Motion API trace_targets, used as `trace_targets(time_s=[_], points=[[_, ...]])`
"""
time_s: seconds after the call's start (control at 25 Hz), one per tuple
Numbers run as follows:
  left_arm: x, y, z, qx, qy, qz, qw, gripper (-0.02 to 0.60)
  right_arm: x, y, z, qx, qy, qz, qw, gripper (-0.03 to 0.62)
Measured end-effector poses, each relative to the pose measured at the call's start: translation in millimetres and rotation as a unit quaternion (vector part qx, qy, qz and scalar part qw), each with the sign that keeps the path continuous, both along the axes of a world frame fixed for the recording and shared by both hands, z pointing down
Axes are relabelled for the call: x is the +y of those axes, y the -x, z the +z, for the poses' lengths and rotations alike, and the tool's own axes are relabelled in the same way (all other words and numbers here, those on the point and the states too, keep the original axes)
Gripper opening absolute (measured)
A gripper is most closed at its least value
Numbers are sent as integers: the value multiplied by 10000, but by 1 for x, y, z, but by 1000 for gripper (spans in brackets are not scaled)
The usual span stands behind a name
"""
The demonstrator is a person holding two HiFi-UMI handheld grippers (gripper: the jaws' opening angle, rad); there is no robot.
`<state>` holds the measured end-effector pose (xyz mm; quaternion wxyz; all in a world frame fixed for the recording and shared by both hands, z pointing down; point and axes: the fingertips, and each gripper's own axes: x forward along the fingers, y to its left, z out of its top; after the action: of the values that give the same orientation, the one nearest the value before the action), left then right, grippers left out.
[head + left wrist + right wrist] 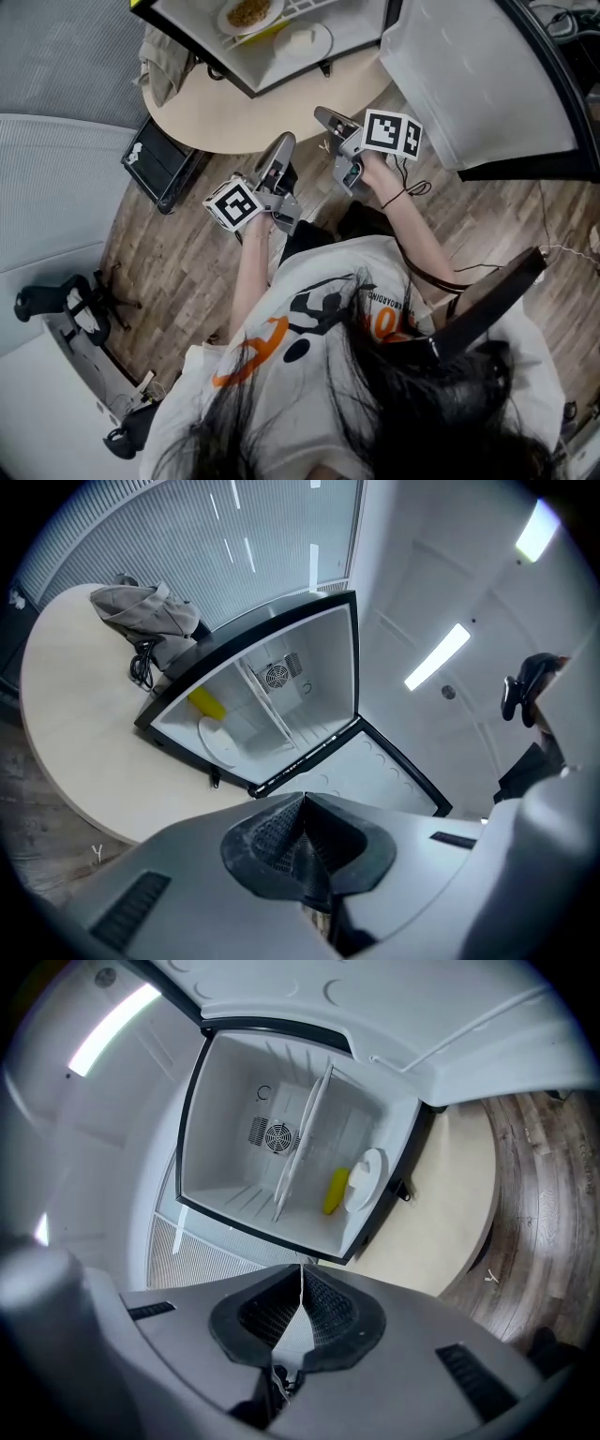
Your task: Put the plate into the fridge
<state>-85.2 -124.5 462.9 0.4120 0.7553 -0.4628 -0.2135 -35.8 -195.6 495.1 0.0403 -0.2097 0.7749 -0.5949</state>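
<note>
A small fridge (pixel 281 56) stands open on a round beige table (pixel 244 117). Inside, a white plate (pixel 367 1177) lies on the fridge floor beside a yellow thing (pixel 336 1190); the same white plate (pixel 217 738) shows in the left gripper view. In the head view a plate with brown food (pixel 248 11) lies next to the white plate (pixel 309 39). My left gripper (pixel 281 142) and right gripper (pixel 323 114) hover over the table's near edge, short of the fridge. The left gripper (pixel 302 799) and right gripper (pixel 302 1274) are both shut with nothing held.
The fridge door (pixel 478 84) swings wide open to the right. A grey cloth bundle (pixel 141 611) with cables lies on the table beside the fridge. On the wooden floor stand a black box (pixel 159 164) and a chair base (pixel 66 300).
</note>
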Motion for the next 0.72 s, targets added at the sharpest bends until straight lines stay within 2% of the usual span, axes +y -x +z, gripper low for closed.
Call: trace_targets(time_s=[0.28, 0.52, 0.72], points=[[25, 9, -6, -49, -28, 359, 9993, 11, 33, 7, -20, -134, -180, 287, 9993, 20], [54, 14, -20, 77, -248, 606, 9978, 11, 73, 7, -29, -303, -141, 625, 9975, 20], [92, 18, -20, 76, -316, 730, 9968, 11, 112, 9, -34, -355, -313, 753, 9960, 18]])
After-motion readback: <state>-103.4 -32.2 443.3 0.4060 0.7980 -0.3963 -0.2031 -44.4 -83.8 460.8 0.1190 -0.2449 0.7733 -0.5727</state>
